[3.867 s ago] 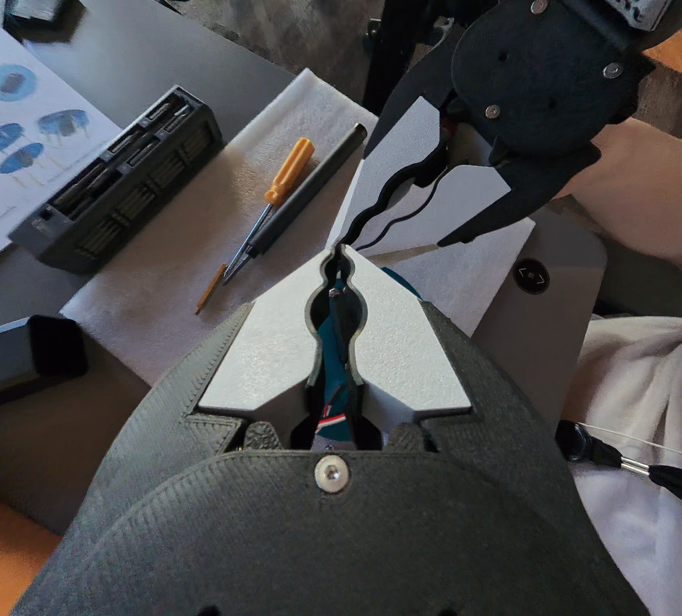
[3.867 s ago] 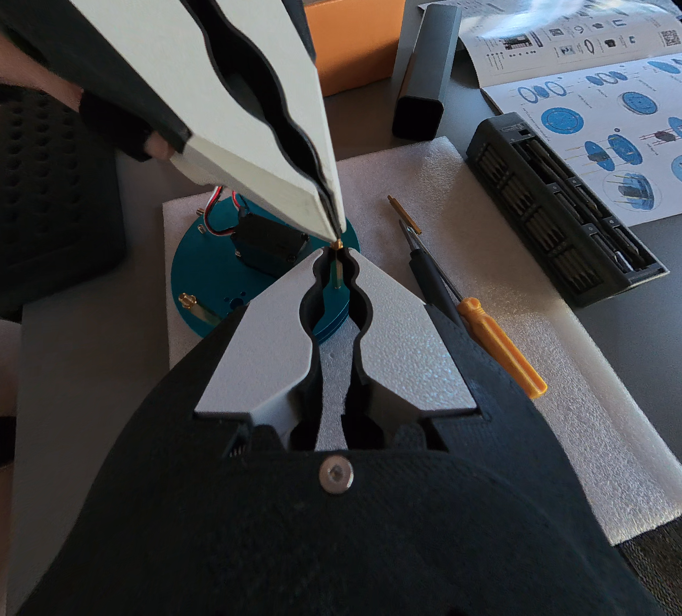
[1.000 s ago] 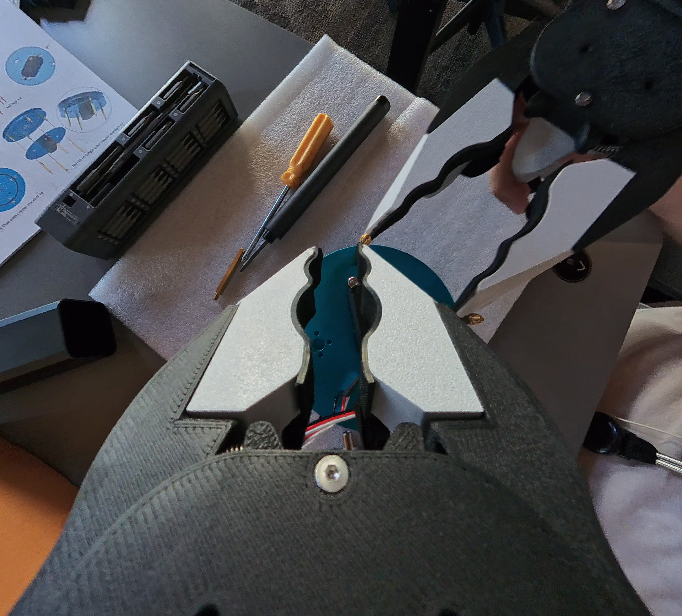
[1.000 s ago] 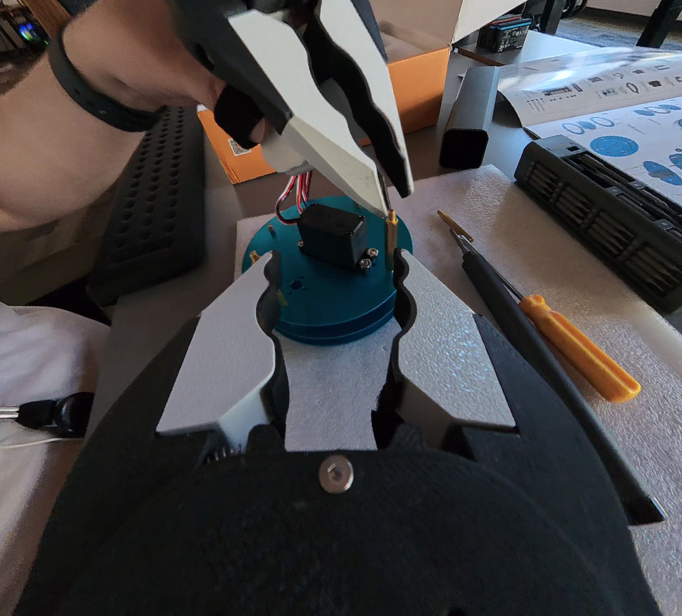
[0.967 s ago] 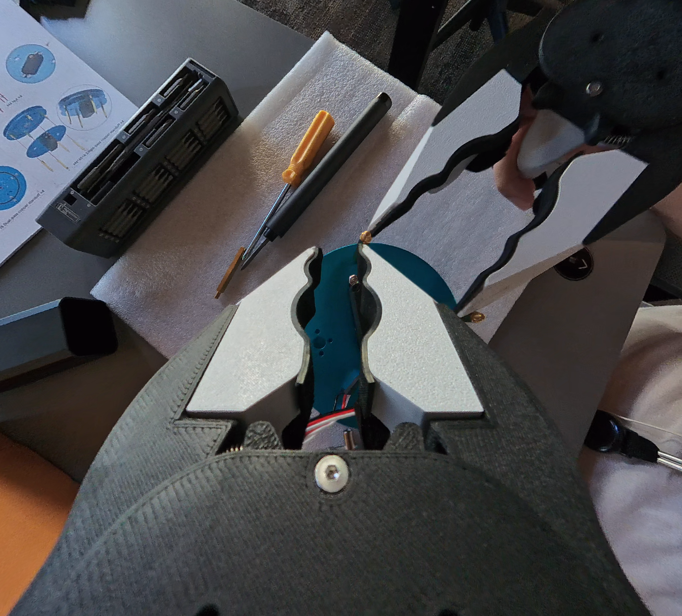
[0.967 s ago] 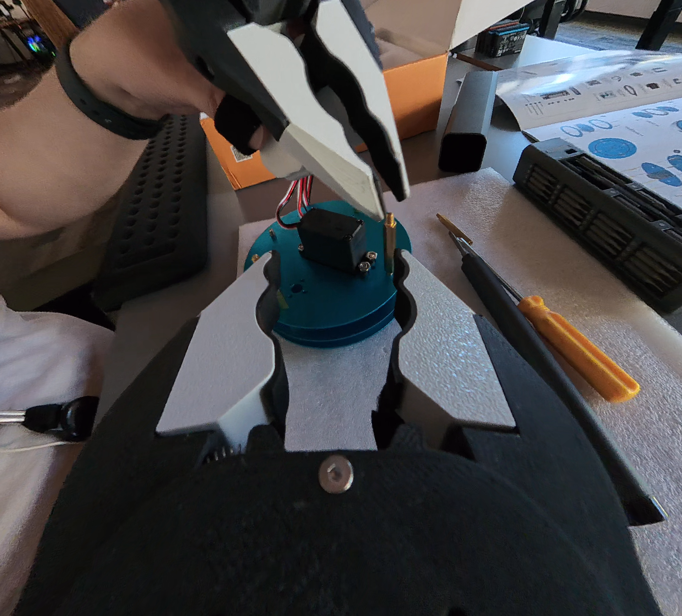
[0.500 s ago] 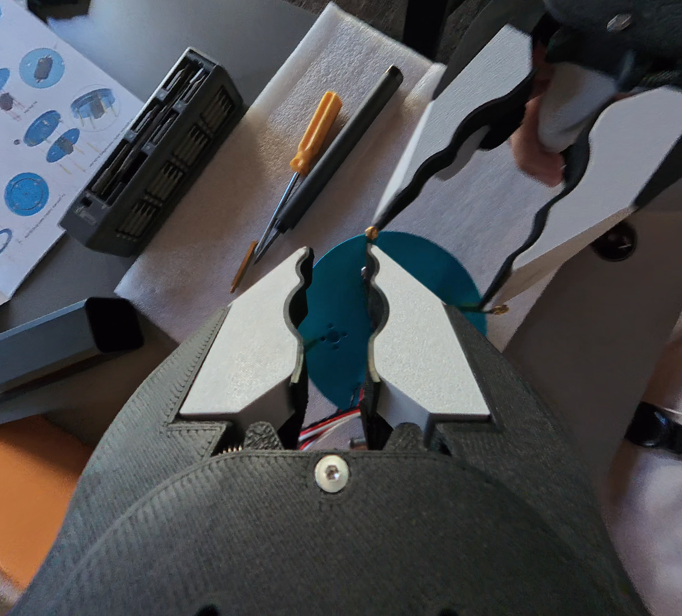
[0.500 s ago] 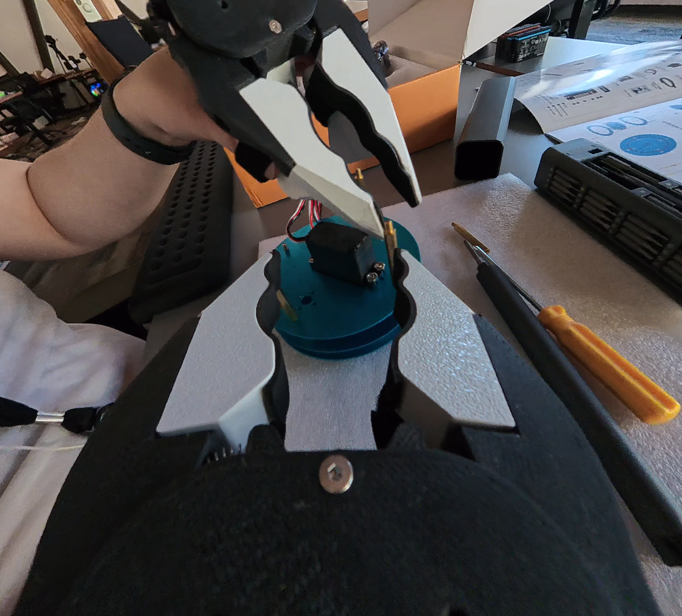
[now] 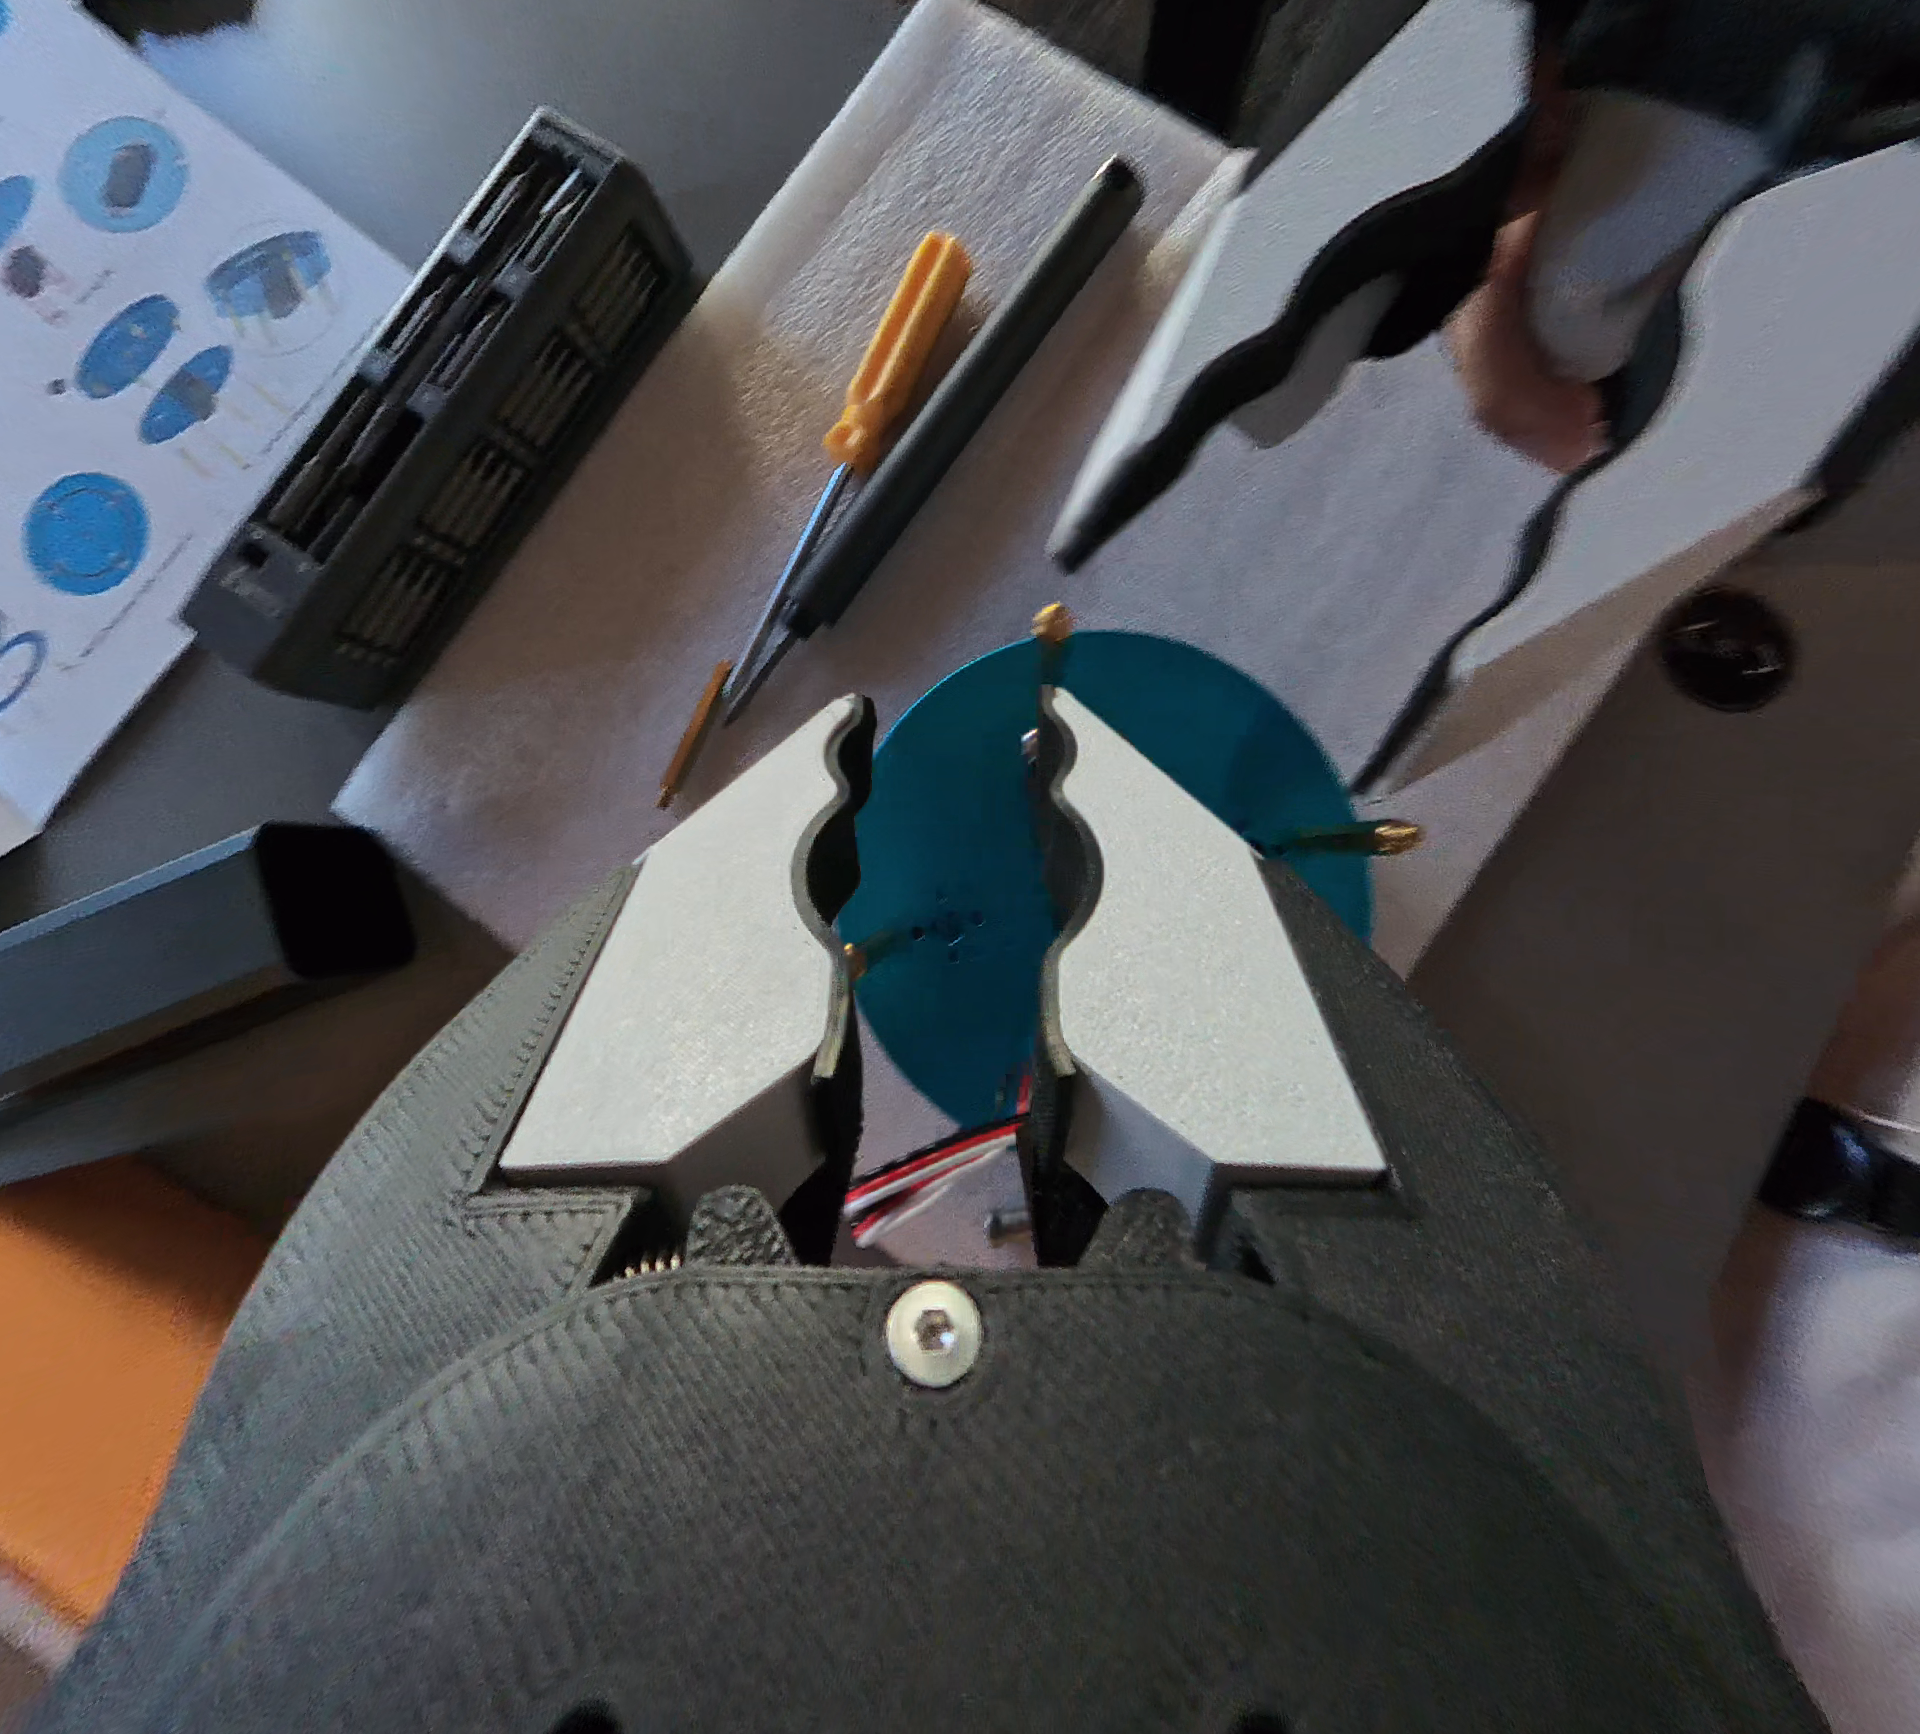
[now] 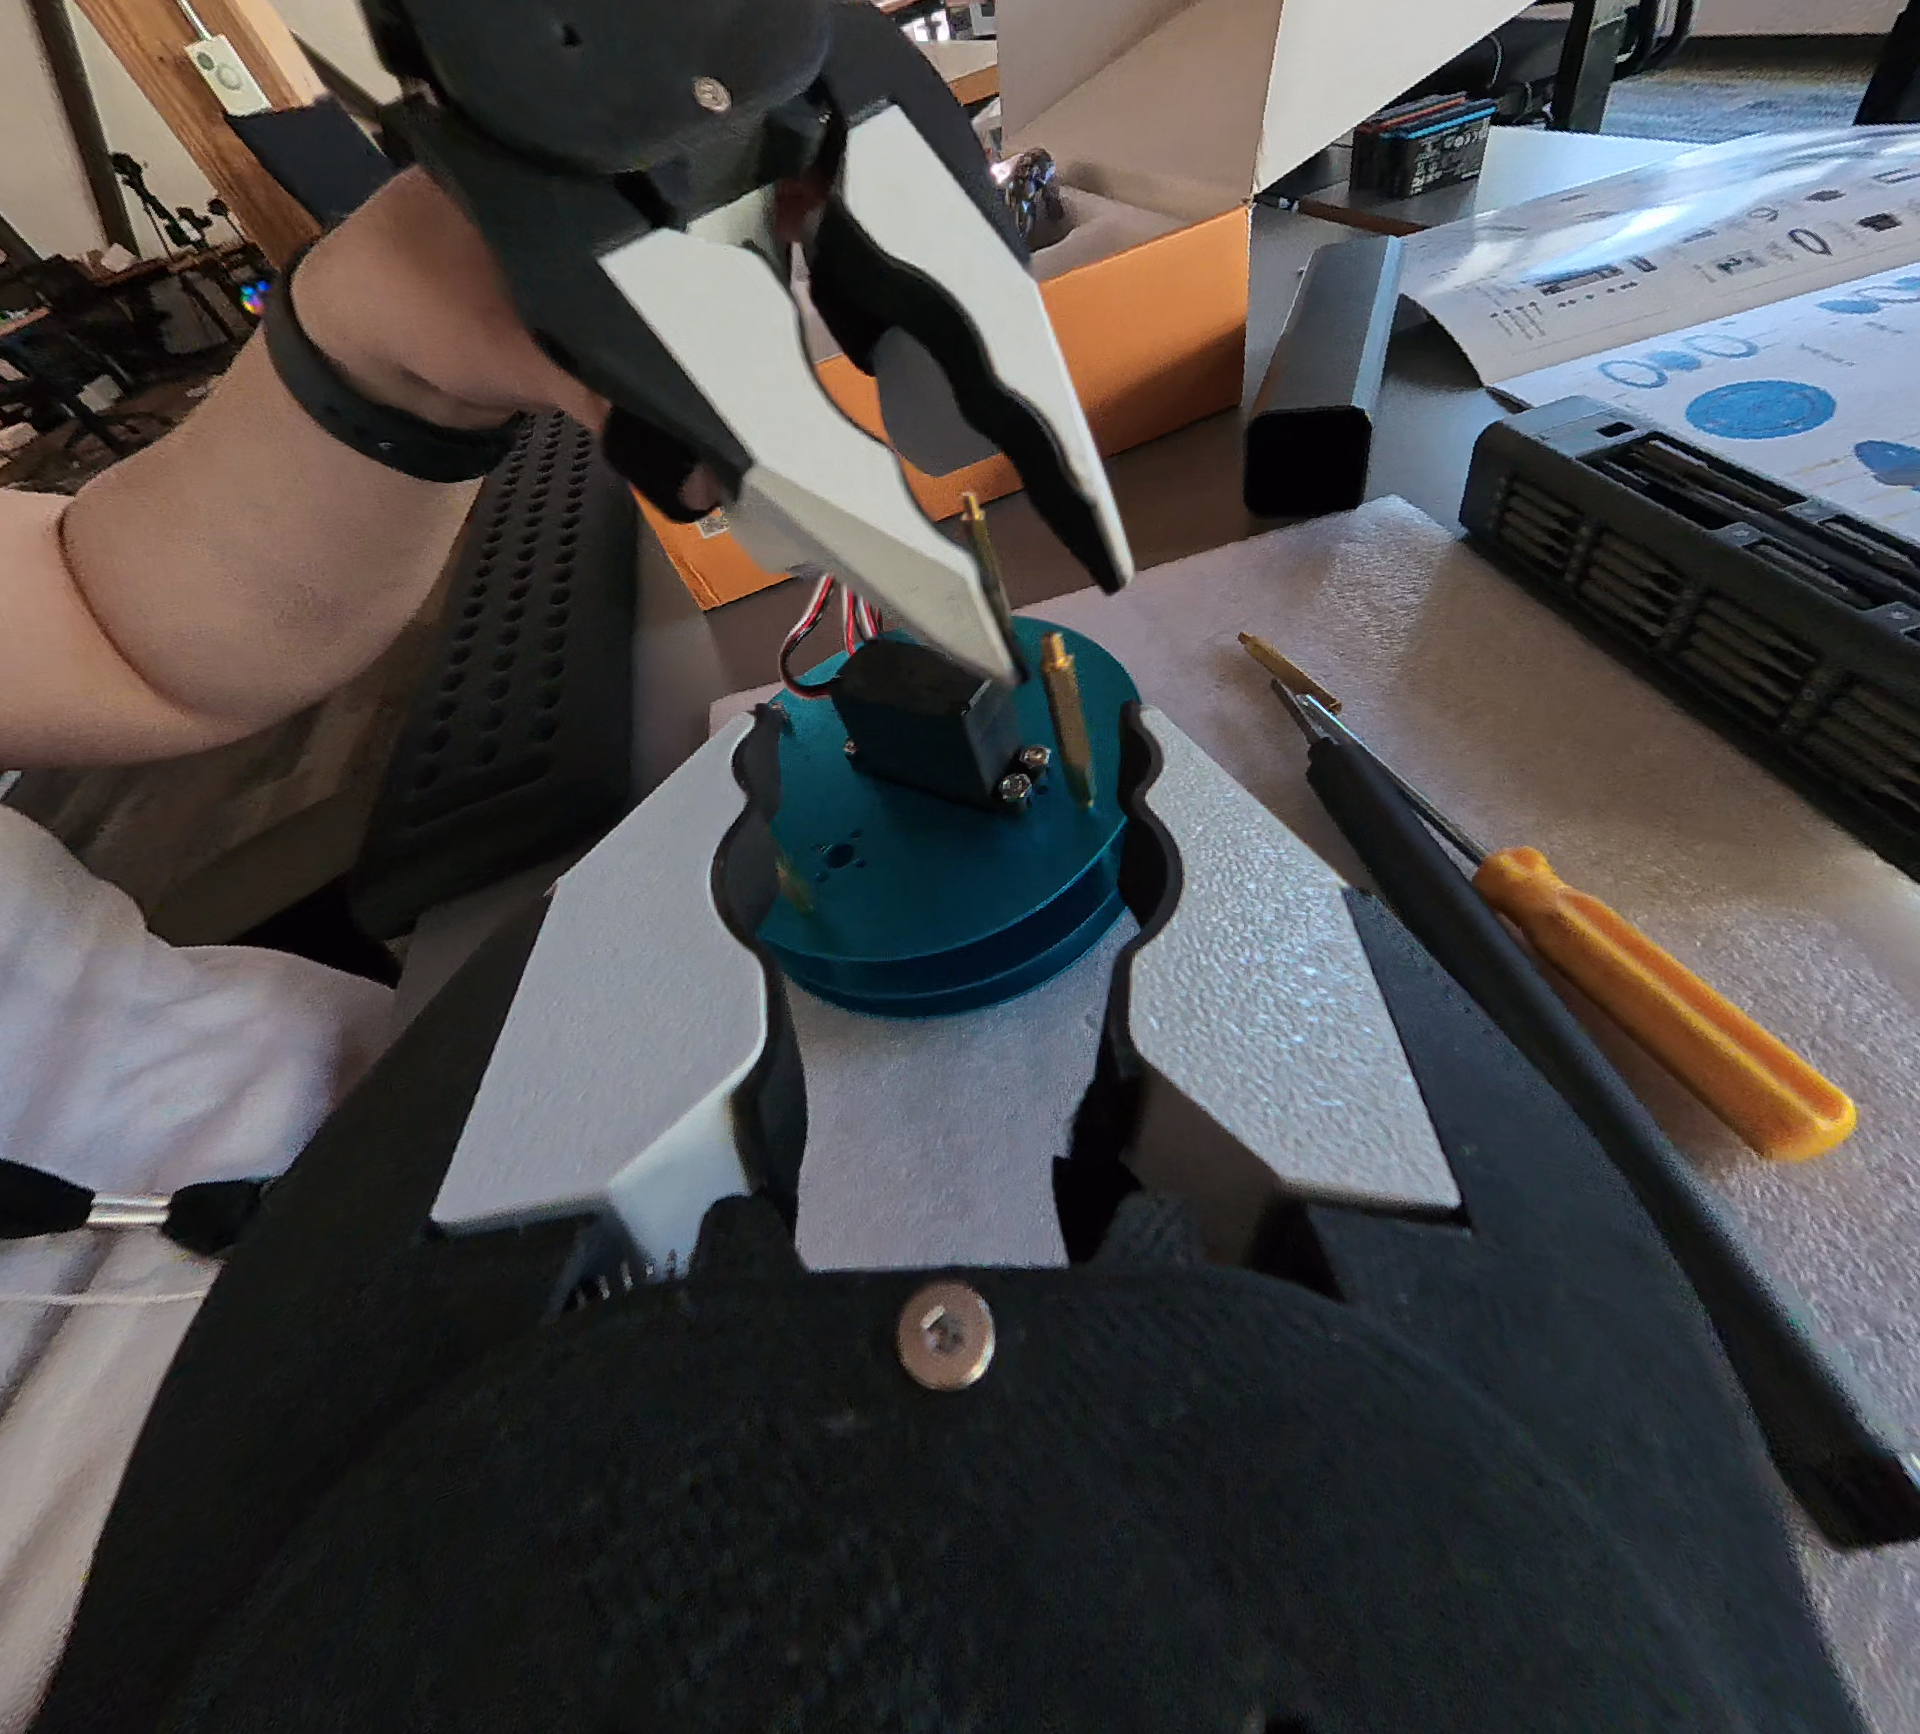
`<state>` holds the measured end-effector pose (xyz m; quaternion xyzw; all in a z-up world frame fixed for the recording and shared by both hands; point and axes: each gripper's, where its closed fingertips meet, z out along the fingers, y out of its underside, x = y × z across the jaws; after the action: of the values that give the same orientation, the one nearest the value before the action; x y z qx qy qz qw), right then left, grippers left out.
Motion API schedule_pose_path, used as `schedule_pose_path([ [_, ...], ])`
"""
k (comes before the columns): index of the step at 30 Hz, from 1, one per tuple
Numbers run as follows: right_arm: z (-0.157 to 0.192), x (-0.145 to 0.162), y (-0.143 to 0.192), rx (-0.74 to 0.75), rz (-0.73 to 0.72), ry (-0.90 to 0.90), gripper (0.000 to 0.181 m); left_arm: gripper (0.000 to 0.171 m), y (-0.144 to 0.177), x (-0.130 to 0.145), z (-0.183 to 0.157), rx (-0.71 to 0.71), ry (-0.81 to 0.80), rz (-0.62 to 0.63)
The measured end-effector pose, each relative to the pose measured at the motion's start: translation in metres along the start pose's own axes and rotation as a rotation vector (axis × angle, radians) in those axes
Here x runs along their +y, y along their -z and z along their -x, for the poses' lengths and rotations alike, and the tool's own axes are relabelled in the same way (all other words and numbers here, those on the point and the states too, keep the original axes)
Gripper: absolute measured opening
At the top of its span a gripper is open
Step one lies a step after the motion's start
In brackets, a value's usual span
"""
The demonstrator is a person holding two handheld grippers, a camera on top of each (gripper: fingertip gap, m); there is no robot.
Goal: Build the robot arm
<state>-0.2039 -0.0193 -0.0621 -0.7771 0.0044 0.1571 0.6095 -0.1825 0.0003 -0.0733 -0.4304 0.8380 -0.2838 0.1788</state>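
A blue round disc (image 9: 956,853) with a black servo (image 10: 925,718) and red-white wires lies on a white foam pad (image 10: 1475,635). Three brass standoffs stand on it, one in the left wrist view (image 9: 1051,619) and one in the right wrist view (image 10: 1065,708). My left gripper (image 9: 951,713) is open just above the disc. It also shows in the right wrist view (image 10: 1060,635), one fingertip beside a brass standoff (image 10: 977,541); I cannot tell if they touch. My right gripper (image 10: 951,718) is open and empty, its fingers on either side of the disc.
On the foam lie an orange-handled screwdriver (image 10: 1662,998), a black driver handle (image 10: 1507,1009) and a loose brass standoff (image 10: 1288,671). A black bit case (image 10: 1704,583), a printed sheet (image 9: 104,282), a grey square tube (image 10: 1320,354) and an open orange box (image 10: 1091,354) stand around. The orange-handled screwdriver (image 10: 1662,998) is about 11 cm from my right fingertips. It turns up in the left wrist view (image 9: 908,327) as well.
Both grippers were shut at the disc's edge 3.9 s ago and have opened. In the last half second my left gripper opened wider and lifted off the standoff; the right drew back slightly.
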Motion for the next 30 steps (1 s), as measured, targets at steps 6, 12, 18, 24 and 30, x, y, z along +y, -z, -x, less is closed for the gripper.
schedule_pose_path([
  [6, 0.01, 0.005, -0.012, -0.05, 0.032, 0.012, 0.073, 0.036, -0.012, 0.003, 0.004, -0.052, -0.058, 0.067],
  [12, 0.004, -0.003, -0.004, -0.026, -0.027, -0.021, 0.069, 0.036, 0.001, 0.001, 0.006, -0.028, -0.028, 0.03],
  [18, 0.012, 0.007, -0.014, -0.069, 0.037, -0.017, 0.081, 0.045, -0.014, 0.001, 0.005, -0.03, -0.065, 0.075],
  [24, 0.006, 0.009, -0.002, -0.038, 0.02, -0.032, 0.078, 0.04, -0.003, 0.009, 0.016, -0.055, -0.033, 0.063],
  [30, 0.015, 0.009, -0.018, -0.096, 0.043, -0.007, 0.089, 0.048, -0.017, 0.001, 0.007, -0.046, -0.099, 0.088],
])
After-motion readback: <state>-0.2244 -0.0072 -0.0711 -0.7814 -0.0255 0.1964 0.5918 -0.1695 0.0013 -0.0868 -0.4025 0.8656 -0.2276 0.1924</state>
